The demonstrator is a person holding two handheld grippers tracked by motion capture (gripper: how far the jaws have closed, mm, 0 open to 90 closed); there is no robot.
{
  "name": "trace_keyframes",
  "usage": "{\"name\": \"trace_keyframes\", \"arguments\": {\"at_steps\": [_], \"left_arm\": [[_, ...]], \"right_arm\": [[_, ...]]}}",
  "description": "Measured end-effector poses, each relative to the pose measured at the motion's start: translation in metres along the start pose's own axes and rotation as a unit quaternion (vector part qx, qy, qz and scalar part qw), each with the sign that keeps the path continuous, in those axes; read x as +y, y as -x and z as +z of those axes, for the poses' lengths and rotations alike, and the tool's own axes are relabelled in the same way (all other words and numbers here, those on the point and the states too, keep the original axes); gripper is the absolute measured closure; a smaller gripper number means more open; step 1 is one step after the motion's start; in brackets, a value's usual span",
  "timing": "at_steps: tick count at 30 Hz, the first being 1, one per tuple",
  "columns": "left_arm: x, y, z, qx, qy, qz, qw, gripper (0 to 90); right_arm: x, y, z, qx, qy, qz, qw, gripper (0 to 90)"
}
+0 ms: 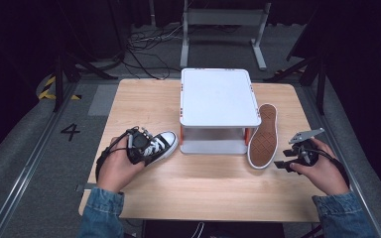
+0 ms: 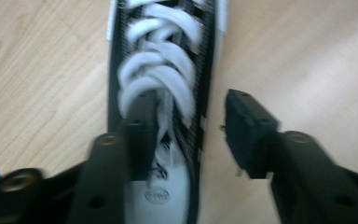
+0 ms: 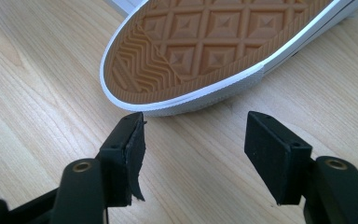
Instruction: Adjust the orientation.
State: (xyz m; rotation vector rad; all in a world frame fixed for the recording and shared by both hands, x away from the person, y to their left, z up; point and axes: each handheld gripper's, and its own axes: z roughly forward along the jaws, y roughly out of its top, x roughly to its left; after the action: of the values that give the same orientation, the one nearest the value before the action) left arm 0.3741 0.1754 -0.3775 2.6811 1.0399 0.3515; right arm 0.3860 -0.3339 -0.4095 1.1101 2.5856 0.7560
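Black sneaker (image 1: 158,145), white-laced with a white toe cap, lies upright on a light wooden table (image 1: 208,188) at about 9 o'clock of the white stand (image 1: 219,96). Dark curtains, grey carpet and floor cables surround the table. The shoe's long axis runs from 8 to 2 o'clock, toe toward the stand. The left gripper (image 2: 189,126) is spread, one jaw inside the shoe's opening, the other outside its wall. A second sneaker (image 1: 263,136) lies on its side at 3 o'clock of the stand, tan sole showing. The right gripper (image 3: 193,140), jaws apart, sits just short of its sole.
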Motion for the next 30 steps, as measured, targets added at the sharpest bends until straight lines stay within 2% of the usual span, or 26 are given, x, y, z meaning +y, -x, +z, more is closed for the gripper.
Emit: {"name": "trace_keyframes", "arguments": {"at_steps": [1, 3, 4, 7, 8, 9, 10, 11, 12, 13, 14, 16, 18, 19, 21, 23, 24, 25, 26, 27, 28, 30], "left_arm": [[-0.007, 0.001, -0.006, 0.009, -0.007, 0.017, 0.9998, 49.4], [-0.016, 0.003, -0.011, 0.015, -0.025, 0.025, 0.9993, 47.3], [-0.019, 0.004, -0.012, 0.019, -0.033, 0.032, 0.9988, 49.2], [-0.025, 0.003, -0.006, 0.019, -0.060, 0.022, 0.9978, 53.6], [-0.026, 0.003, -0.002, 0.014, -0.075, 0.022, 0.9968, 60.0], [-0.027, 0.003, 0.001, 0.001, -0.089, 0.015, 0.9959, 71.2], [-0.029, 0.003, 0.004, -0.001, -0.092, 0.018, 0.9956, 74.7], [-0.029, 0.003, 0.004, 0.007, -0.092, 0.022, 0.9955, 79.0], [-0.028, 0.002, 0.003, 0.007, -0.092, 0.019, 0.9956, 88.2], [-0.026, 0.004, 0.002, -0.014, -0.091, 0.015, 0.9957, 89.0], [-0.026, 0.004, 0.002, -0.014, -0.091, 0.015, 0.9957, 89.1], [-0.019, 0.013, -0.002, -0.038, -0.073, 0.019, 0.9964, 89.1], [-0.004, 0.028, -0.007, -0.057, -0.034, 0.031, 0.9973, 88.5], [-0.004, 0.028, -0.007, -0.057, -0.034, 0.031, 0.9973, 88.3], [0.009, 0.040, -0.009, -0.074, -0.019, 0.041, 0.9962, 87.7], [0.019, 0.048, -0.006, -0.091, 0.014, 0.054, 0.9943, 87.4], [0.022, 0.051, -0.005, -0.101, 0.033, 0.053, 0.9929, 90.0], [0.026, 0.055, -0.003, -0.120, 0.045, 0.059, 0.9900, 90.0], [0.029, 0.057, -0.002, -0.118, 0.044, 0.064, 0.9899, 90.0], [0.032, 0.059, -0.001, -0.096, 0.037, 0.066, 0.9925, 90.0], [0.032, 0.059, -0.001, -0.084, 0.033, 0.064, 0.9938, 89.4], [0.030, 0.055, -0.003, -0.085, 0.037, 0.058, 0.9940, 81.1]], "right_arm": [[0.000, 0.000, 0.000, 0.000, 0.001, -0.002, 1.0000, 39.0], [0.001, 0.000, -0.001, 0.002, 0.004, -0.004, 1.0000, 38.9], [0.002, 0.000, -0.001, 0.001, 0.005, -0.004, 1.0000, 38.9], [0.003, 0.001, 0.001, 0.001, 0.003, -0.005, 1.0000, 38.8], [0.004, 0.001, 0.001, 0.000, 0.001, -0.006, 1.0000, 38.8], [0.005, 0.001, 0.002, 0.000, 0.002, -0.008, 1.0000, 38.7], [0.006, 0.000, 0.002, 0.002, 0.002, -0.010, 0.9999, 38.6], [0.007, 0.000, 0.002, 0.004, 0.003, -0.010, 0.9999, 38.6], [0.007, -0.001, 0.002, 0.005, 0.005, -0.011, 0.9999, 38.5], [0.007, 0.000, 0.002, 0.005, 0.003, -0.011, 0.9999, 38.5], [0.007, 0.000, 0.002, 0.005, 0.003, -0.011, 0.9999, 38.5], [0.006, 0.000, 0.001, 0.003, 0.003, -0.010, 0.9999, 38.6], [0.005, 0.001, 0.000, 0.000, 0.006, -0.006, 1.0000, 38.6], [0.005, 0.001, 0.000, 0.000, 0.006, -0.006, 1.0000, 38.6], [0.005, 0.001, 0.000, 0.000, 0.006, -0.006, 1.0000, 38.7], [0.005, 0.001, -0.001, 0.001, 0.008, -0.006, 1.0000, 38.8], [0.005, 0.001, -0.001, 0.000, 0.007, -0.005, 1.0000, 38.9], [0.004, 0.001, -0.001, -0.001, 0.007, -0.004, 1.0000, 38.9], [0.004, 0.001, -0.001, -0.001, 0.006, -0.004, 1.0000, 38.9], [0.004, 0.001, -0.001, -0.001, 0.007, -0.003, 1.0000, 39.0], [0.004, 0.001, -0.001, -0.002, 0.007, -0.003, 1.0000, 39.0], [0.004, 0.000, -0.002, -0.001, 0.009, -0.002, 1.0000, 40.9]]}}
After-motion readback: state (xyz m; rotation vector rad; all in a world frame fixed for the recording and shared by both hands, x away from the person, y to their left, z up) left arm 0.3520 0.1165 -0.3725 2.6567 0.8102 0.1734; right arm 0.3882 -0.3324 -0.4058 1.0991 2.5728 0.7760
